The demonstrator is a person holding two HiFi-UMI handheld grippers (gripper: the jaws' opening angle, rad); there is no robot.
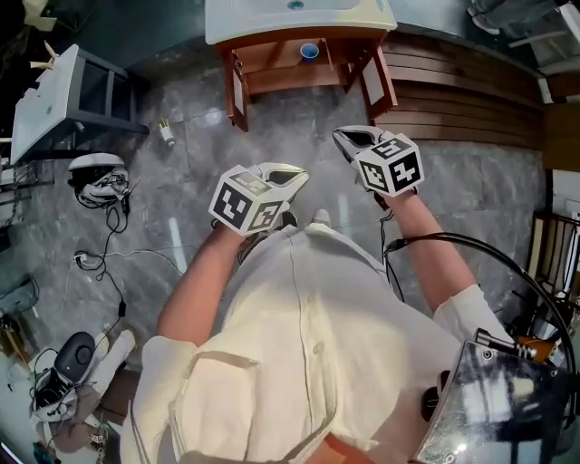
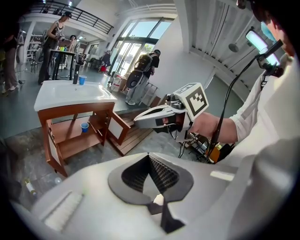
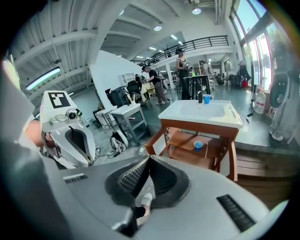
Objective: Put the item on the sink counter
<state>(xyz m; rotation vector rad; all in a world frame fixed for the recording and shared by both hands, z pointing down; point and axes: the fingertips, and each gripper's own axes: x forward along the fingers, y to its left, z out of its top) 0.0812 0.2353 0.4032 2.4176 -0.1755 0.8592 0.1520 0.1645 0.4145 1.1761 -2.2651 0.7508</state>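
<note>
Item 1. Left forearm: bare, reaching forward from a cream shirt sleeve, angled inward over the grey floor.

Item 2. Left gripper: held in front of the chest, pointing forward and down toward the sink unit. Its jaws are closed tip to tip with nothing between them. Marker cube on top.

Item 3. Right forearm: bare, stretched forward, with a black cable looping beside it.

Item 4. Right gripper: carried slightly ahead of the left one, apart from it, also pointing forward and down. Its jaws are pressed together and empty. It touches nothing.

Item 5. Sink counter: white top on a wooden cabinet, well ahead of both grippers. Both cabinet doors stand open.

Item 6. Blue cup: upright on the cabinet's inner shelf, under the counter, toward the shelf's right end as the head view shows it.

Item 7. Second blue cup: on the counter near its back edge, just beside a dark bottle.

Item 8. Small bottle: lying on the floor left of the cabinet.
</note>
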